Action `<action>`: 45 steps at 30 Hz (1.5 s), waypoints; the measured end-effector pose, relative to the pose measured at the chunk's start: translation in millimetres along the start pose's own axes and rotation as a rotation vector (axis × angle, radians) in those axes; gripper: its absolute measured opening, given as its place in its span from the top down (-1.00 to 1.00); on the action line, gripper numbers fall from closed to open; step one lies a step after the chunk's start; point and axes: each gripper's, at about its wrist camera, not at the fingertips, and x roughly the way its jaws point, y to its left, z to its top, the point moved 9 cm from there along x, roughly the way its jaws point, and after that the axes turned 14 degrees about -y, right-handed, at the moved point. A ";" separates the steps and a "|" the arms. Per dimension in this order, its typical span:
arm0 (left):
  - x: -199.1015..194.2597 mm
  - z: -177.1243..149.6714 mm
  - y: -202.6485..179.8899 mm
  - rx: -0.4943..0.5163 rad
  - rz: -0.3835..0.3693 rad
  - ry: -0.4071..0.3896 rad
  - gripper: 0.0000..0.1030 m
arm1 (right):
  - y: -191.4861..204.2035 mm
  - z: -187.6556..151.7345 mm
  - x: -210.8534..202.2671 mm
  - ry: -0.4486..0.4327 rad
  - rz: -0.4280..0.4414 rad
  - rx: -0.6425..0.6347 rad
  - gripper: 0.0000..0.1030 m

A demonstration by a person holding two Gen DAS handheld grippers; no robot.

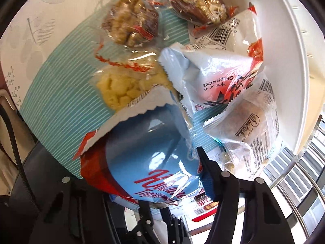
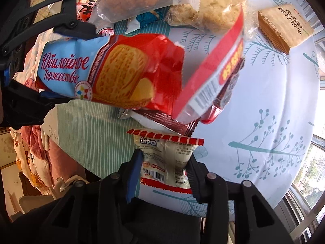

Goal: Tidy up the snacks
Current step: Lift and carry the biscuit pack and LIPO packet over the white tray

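Gripping the blue biscuit bag [image 1: 154,158] by one end, your left gripper [image 1: 172,183] could let it sag onto the snack pile beyond. Your right gripper [image 2: 162,174] clamps the Lipo packet [image 2: 168,160] below that bag; crinkly film may slip.

Biscuit pack [image 1: 150,162] right up front in the left wrist view, pinched in the left gripper [image 1: 172,183] above the striped mat [image 1: 61,93], with a puffed-snack bag [image 1: 121,89] just behind it and two nut-cluster packs [image 1: 132,20] further back. Off to the right, a crumpled pouch [image 1: 215,77] overlapping a wrapped cake [image 1: 249,126], near the tray rim [image 1: 292,61]. Over in the right wrist view, small Lipo packet [image 2: 166,162] between the right gripper [image 2: 162,174] fingers above the tablecloth [image 2: 264,122], cracker stack [image 2: 284,26] far back right.
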 end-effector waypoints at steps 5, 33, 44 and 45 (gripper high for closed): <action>-13.2 6.3 -1.2 0.011 -0.019 -0.013 -0.17 | -1.8 0.3 -8.1 -0.012 0.008 0.013 0.19; -193.7 62.1 14.6 0.231 -0.261 -0.169 -0.13 | 40.9 36.1 -93.9 -0.215 0.065 0.117 0.19; -259.6 85.8 -34.2 0.445 -0.303 -0.291 -0.12 | 73.8 85.1 -131.5 -0.366 0.079 0.156 0.19; -263.9 89.2 -39.4 0.466 -0.306 -0.304 -0.12 | 77.4 90.4 -134.6 -0.379 0.080 0.156 0.19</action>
